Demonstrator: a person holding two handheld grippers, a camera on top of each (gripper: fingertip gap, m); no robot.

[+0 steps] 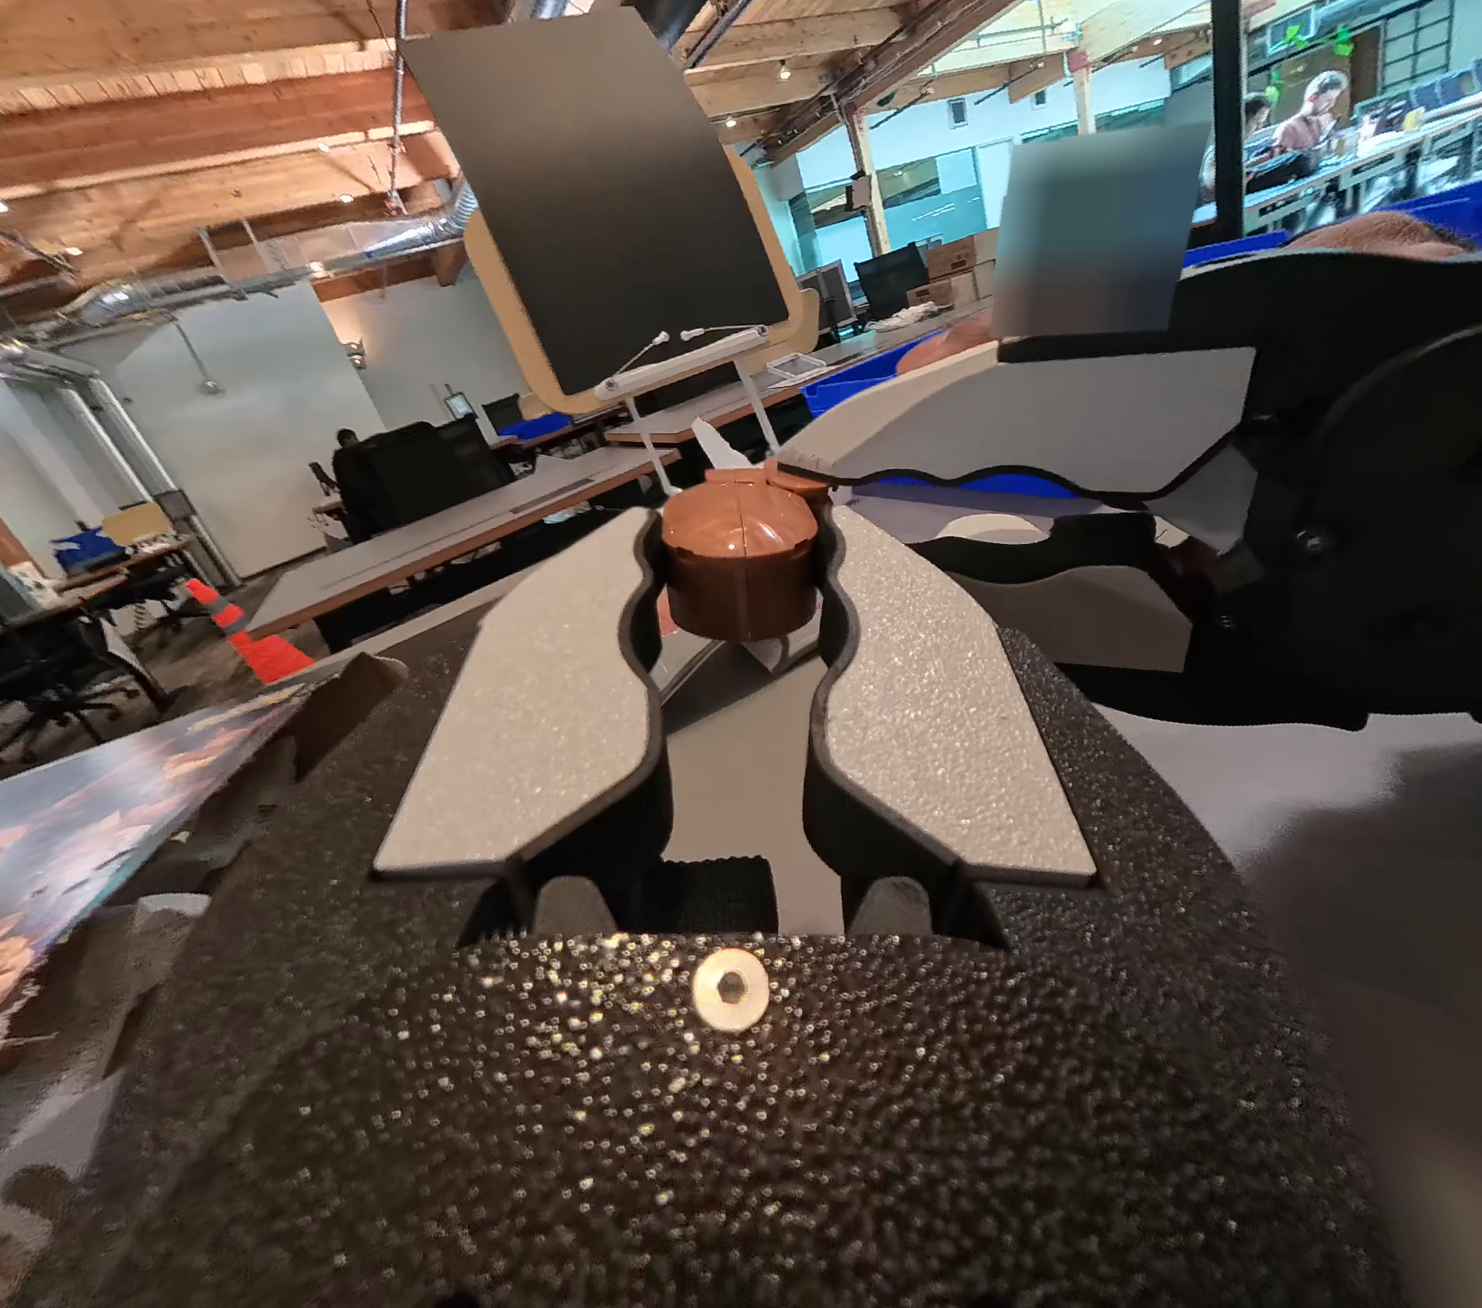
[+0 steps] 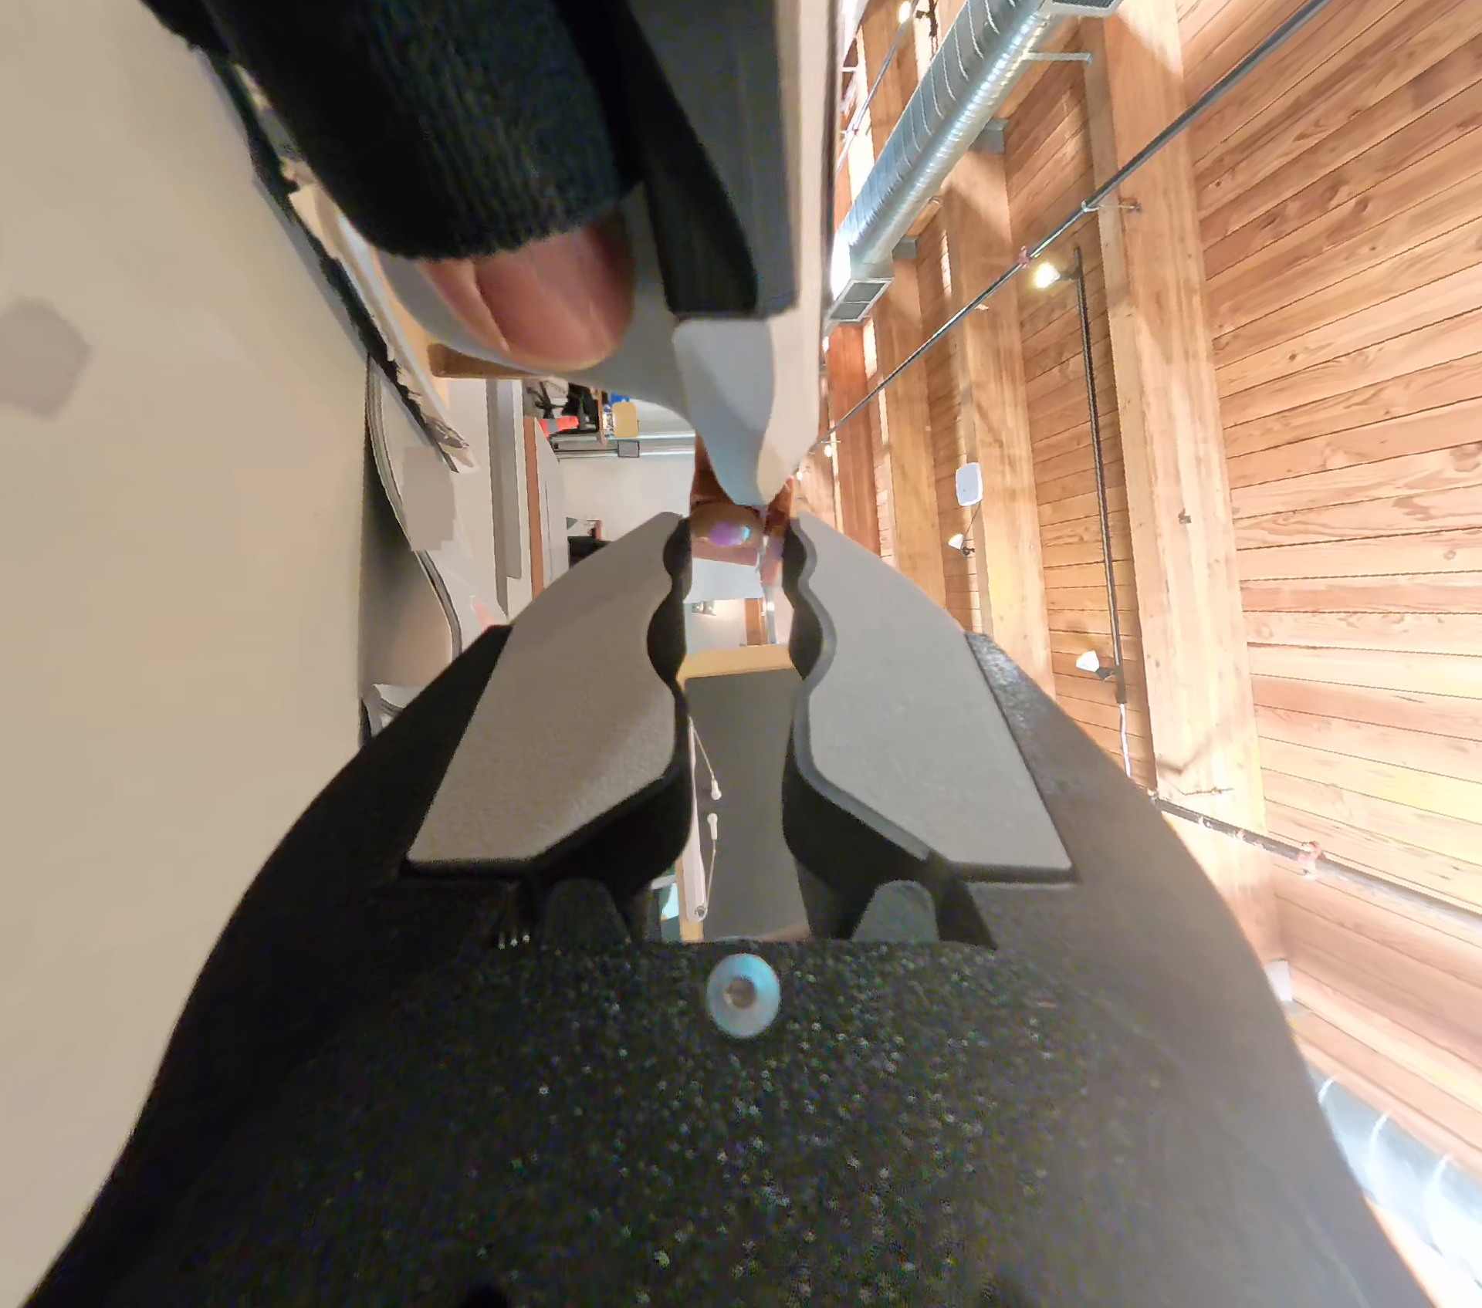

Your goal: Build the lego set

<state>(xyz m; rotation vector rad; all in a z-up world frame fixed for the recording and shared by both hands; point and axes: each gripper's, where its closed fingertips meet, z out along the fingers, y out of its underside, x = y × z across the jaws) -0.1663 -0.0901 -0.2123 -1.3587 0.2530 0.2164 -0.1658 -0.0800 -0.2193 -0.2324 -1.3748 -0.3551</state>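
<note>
Left wrist view: left hand-held gripper (image 1: 742, 568) clamps a brown cap (image 1: 738, 560) above grey desks (image 1: 449, 532), timber ceiling (image 1: 200, 11) overhead

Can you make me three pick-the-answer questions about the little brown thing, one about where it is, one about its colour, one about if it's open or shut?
1. Where is the cap?
A. between the two fingers of the left gripper
B. lying on a far desk
C. on the orange cone

2. What colour is the cap?
A. blue
B. brown
C. white

3. How is the cap's flip lid?
A. flat and closed
C. missing
B. swung open at the back, with the right gripper's fingertip at it

Answers:
1 A, the left wrist view shows both grey fingers hugging the cap's sides.
2 B, its dome and skirt are shiny brown.
3 B, a small brown flap stands behind the dome, right under the other gripper's tip.
</note>
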